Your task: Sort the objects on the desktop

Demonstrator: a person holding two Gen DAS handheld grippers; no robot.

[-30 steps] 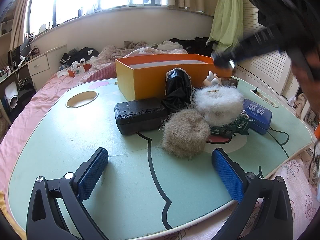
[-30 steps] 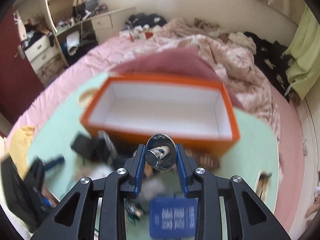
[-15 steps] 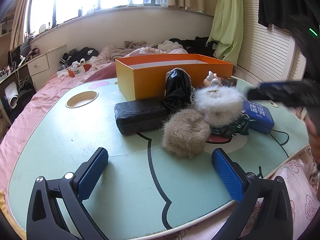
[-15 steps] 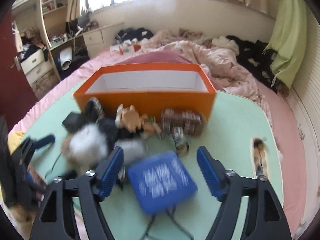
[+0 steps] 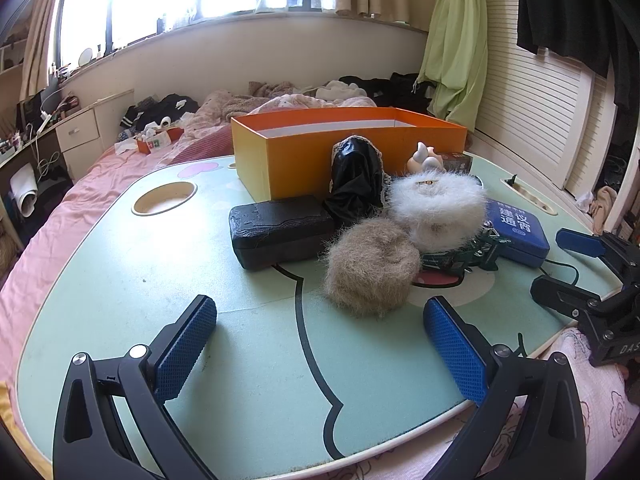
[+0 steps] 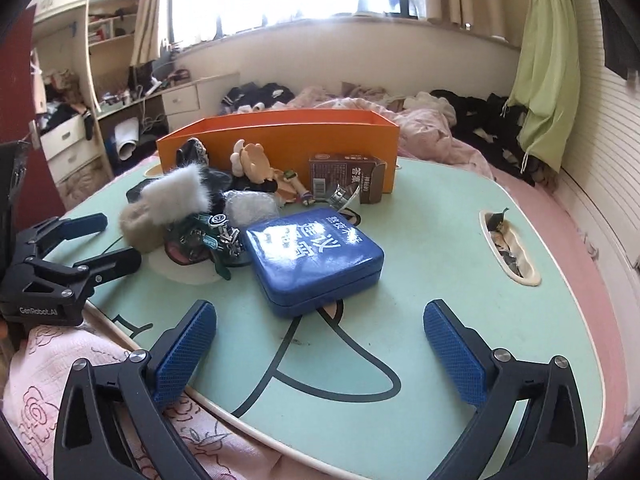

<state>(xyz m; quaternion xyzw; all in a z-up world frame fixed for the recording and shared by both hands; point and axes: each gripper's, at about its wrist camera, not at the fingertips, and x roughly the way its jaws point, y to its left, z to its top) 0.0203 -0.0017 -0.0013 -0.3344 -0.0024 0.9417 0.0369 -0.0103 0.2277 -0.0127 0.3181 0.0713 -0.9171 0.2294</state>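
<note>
Orange box (image 6: 280, 140) seen at 12 o'clock on green table (image 6: 420, 280); blue case (image 6: 316, 260) ahead of right gripper (image 6: 320, 352), jaws opening, nothing between. Left gripper (image 5: 320, 344) spread, empty; tan fur ball (image 5: 370, 266) just beyond at 12 o'clock, black case (image 5: 280, 230) at 11.

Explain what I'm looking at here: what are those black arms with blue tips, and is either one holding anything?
They are hand-held grippers, one in each of a person's hands, not a robot. Each carries a camera looking forward along its two blue-padded fingers, so each picture is one gripper's own view.

The left gripper is open over the green table and holds nothing. The right gripper is still opening, with nothing between its fingers; the blue case lies just ahead of it.

Waiting to be sorted are also a black case, a tan fluffy ball, a white fluffy ball and small trinkets. Behind them stands an orange box.
</note>
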